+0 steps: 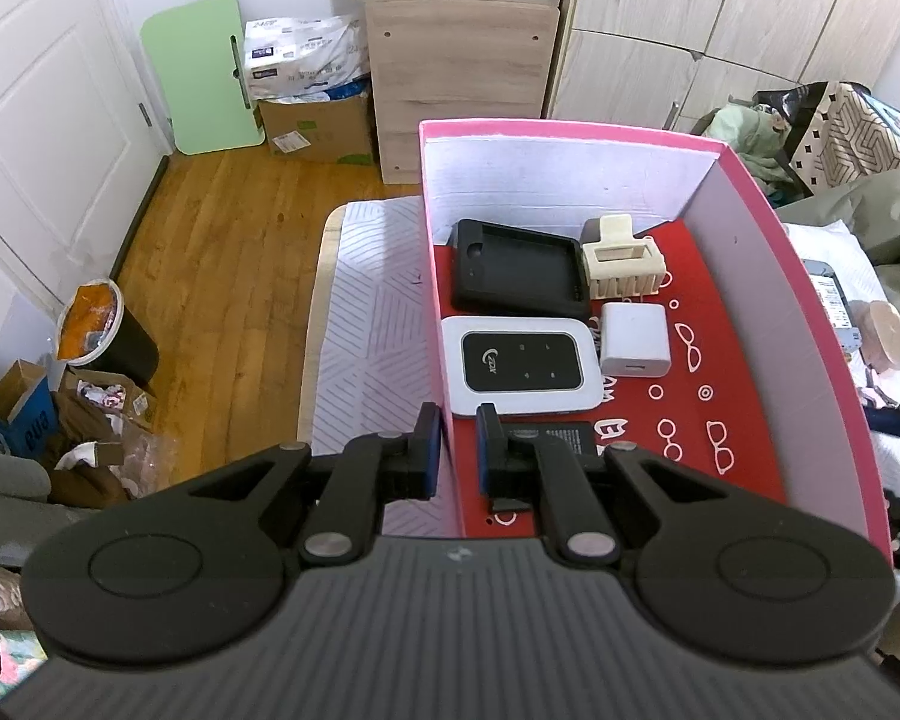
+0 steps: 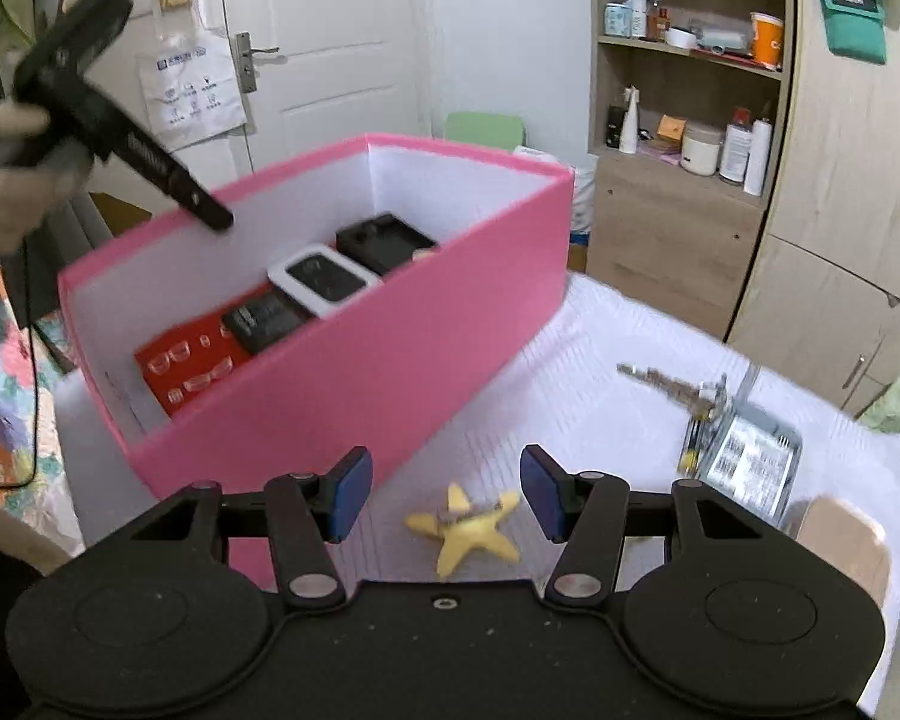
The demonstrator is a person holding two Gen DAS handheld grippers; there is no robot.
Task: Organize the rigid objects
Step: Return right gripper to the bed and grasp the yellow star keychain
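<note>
A pink box (image 1: 570, 132) stands on a white patterned cover. On its red floor lie a black case (image 1: 519, 267), a white pocket router (image 1: 522, 363), a white charger cube (image 1: 635, 339), a cream clip (image 1: 624, 258) and a black battery (image 1: 561, 438). My left gripper (image 1: 457, 450) straddles the box's near left wall, pads pressed on it from both sides. In the right wrist view the pink box (image 2: 390, 360) sits to the left. My right gripper (image 2: 447, 492) is open above a yellow star toy (image 2: 465, 531), not touching it.
On the cover to the right lie keys (image 2: 678, 387), a grey labelled packet (image 2: 750, 456) and a beige object (image 2: 846, 546). A gloved hand (image 2: 6, 180) holds the left tool. A wooden shelf unit (image 2: 684, 180) stands behind. A bin (image 1: 105, 336) is on the floor.
</note>
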